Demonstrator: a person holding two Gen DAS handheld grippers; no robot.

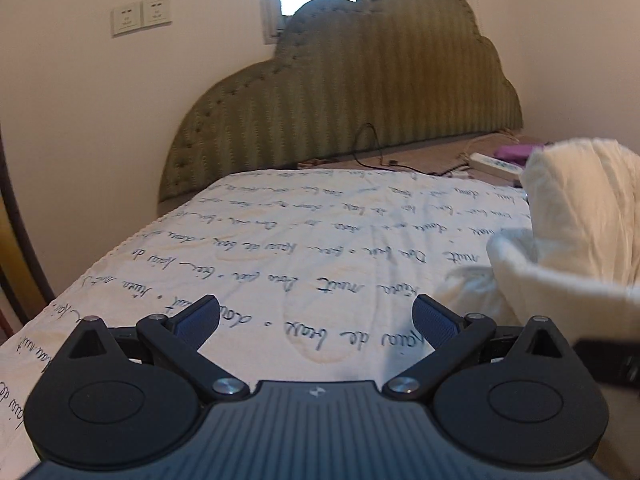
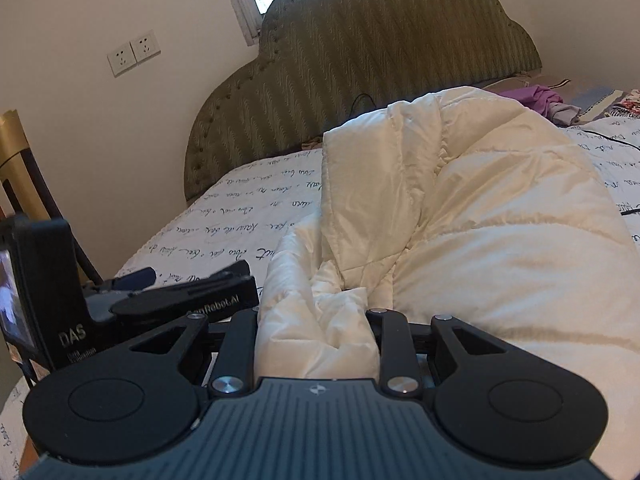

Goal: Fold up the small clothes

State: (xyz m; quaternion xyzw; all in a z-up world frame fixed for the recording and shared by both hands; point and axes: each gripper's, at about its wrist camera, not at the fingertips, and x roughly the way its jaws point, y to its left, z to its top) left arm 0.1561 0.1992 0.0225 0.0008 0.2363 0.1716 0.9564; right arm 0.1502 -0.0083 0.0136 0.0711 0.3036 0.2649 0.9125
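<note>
A cream quilted padded garment (image 2: 480, 216) lies bunched on the bed, rising in a hump. My right gripper (image 2: 316, 332) is shut on a thick fold of it, which fills the space between the jaws and hides the pads. The same garment (image 1: 576, 220) shows at the right edge of the left wrist view. My left gripper (image 1: 316, 320) is open and empty, its blue pads (image 1: 200, 320) wide apart above the bedspread, to the left of the garment. It also shows in the right wrist view (image 2: 168, 284), low at the left.
The bed has a white bedspread (image 1: 300, 232) with handwritten script print. A green striped headboard (image 1: 340, 92) stands behind. A power strip (image 1: 498, 164), cables and purple cloth (image 2: 540, 98) lie near the headboard. Wall sockets (image 1: 140, 16) are at left.
</note>
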